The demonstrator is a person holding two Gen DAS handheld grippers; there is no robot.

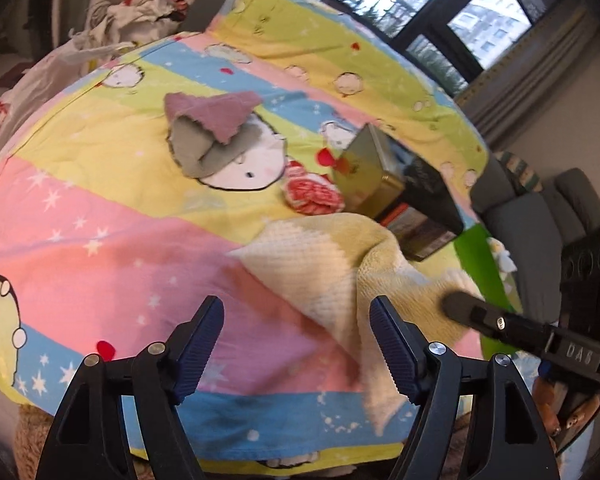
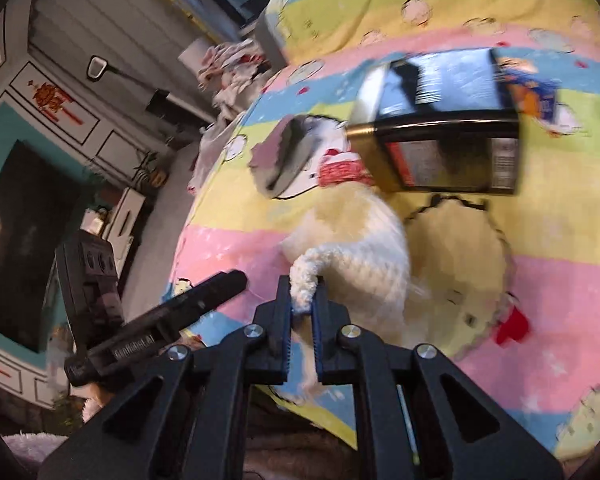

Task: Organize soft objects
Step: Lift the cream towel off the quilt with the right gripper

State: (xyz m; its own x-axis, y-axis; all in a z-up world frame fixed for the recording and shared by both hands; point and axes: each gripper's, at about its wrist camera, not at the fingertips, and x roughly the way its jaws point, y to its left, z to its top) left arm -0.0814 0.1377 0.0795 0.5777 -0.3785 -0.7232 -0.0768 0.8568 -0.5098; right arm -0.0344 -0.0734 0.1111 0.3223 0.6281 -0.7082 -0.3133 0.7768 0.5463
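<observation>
Box [image 2: 444, 128] motion-blurred in right view; label unreadable. Red cloth [image 1: 312, 196] partly hidden behind box. Towel [image 1: 340, 280] edge smeared, its corner hidden between right gripper [image 2: 304, 312] pads. Clothes pile [image 1: 140, 0] cut off by top edge.

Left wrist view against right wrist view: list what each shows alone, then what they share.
Only the left wrist view: the left gripper open over the bedspread.
Only the right wrist view: the right gripper shut on the cream towel.
Both: the towel, the purple-grey cloth, the red patterned cloth and the dark box.
</observation>
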